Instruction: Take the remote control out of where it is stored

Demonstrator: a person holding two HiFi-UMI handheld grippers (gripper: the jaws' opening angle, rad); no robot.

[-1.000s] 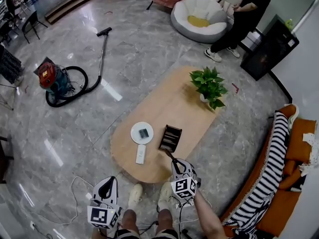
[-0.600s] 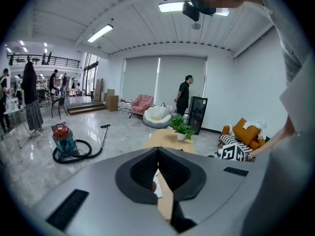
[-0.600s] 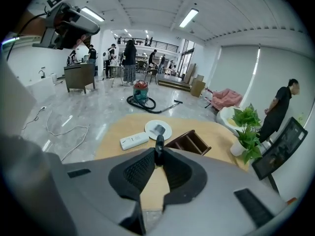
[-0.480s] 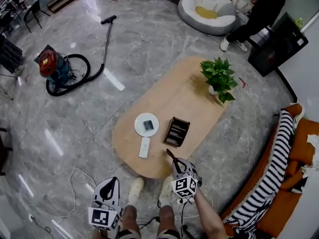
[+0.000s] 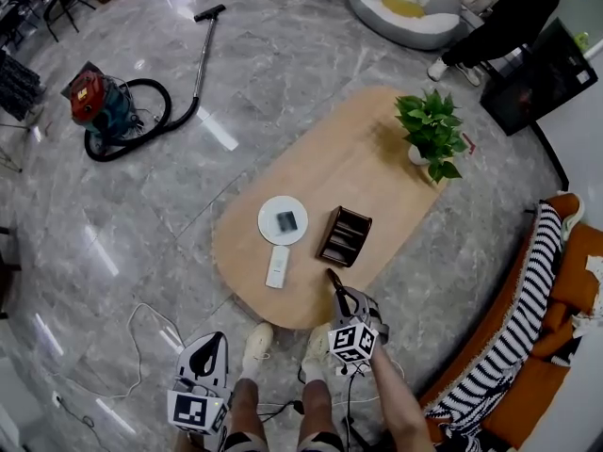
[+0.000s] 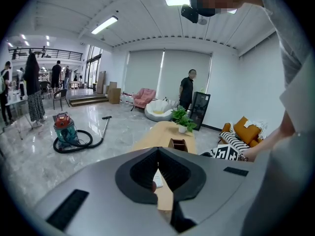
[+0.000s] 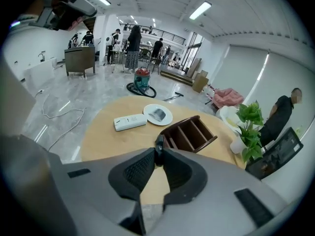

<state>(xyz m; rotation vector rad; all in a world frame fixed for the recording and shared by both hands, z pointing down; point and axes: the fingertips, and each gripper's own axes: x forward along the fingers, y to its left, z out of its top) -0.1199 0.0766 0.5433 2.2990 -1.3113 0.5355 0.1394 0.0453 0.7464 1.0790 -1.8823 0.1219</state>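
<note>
The white slab-shaped plastic remote control [image 5: 277, 266] lies flat on the oval pale-wood desk [image 5: 349, 163], just beside the round white plate [image 5: 266, 227] and near, but outside, the dark brown wooden storage box [image 5: 344, 235]; seen from the right gripper view, the box's slots look empty. Over the last second nothing on the desk has shifted against its neighbours; what has changed is the head view, in which the desk has slid upward and turned a little. The right hand-held gripper [image 7: 159, 154] stays clenched on a slim dark object [image 7: 159, 142] that pokes out past its tips, aimed toward the box from the desk's near edge; what that object is I cannot tell. The left hand-held gripper [image 6: 158, 150] is closed on nothing, its tips meeting, and it hangs low beside the person's legs. By my reading the white remote is already out of storage; no fresh grasp on it looks under way.
</note>
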